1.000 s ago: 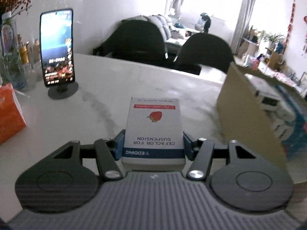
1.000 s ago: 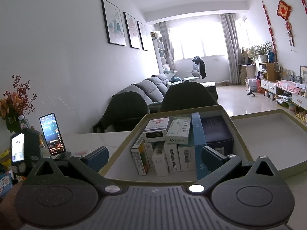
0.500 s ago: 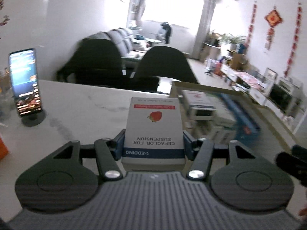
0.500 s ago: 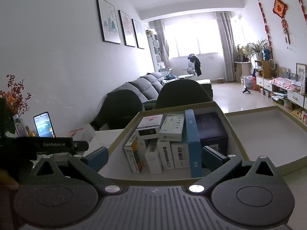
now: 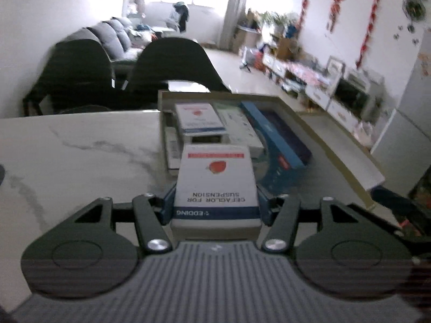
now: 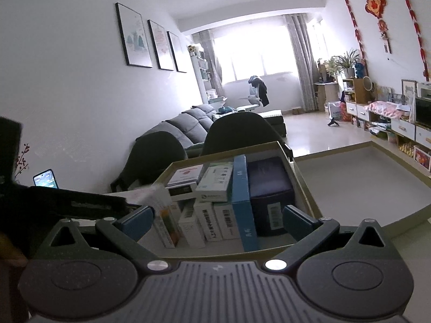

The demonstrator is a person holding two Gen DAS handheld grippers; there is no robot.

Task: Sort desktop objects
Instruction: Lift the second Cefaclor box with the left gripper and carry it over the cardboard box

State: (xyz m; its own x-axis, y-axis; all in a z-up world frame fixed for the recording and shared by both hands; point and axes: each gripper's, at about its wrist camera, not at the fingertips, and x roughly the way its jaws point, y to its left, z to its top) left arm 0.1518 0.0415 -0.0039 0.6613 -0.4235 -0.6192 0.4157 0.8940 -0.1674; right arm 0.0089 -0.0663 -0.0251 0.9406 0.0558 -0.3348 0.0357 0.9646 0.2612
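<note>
Holding Cefaclor suspension box [image 5: 216, 185] clamped in my left gripper [image 5: 216, 204], above marble table edge beside cardboard box [image 6: 301, 185] of medicine cartons. My right gripper [image 6: 216, 222] spread apart, empty.

The white medicine box [image 5: 216, 185] is showing a red strawberry, a red strip at twelve o'clock and a navy band at six. The table [image 5: 80, 150] is showing white marble with grey veins. At two o'clock the blue box [image 5: 280, 148] is lying in the tan-rimmed tray [image 5: 331, 145].

Medicine boxes [image 6: 212, 215] upright in cardboard box [image 6: 304, 188]
</note>
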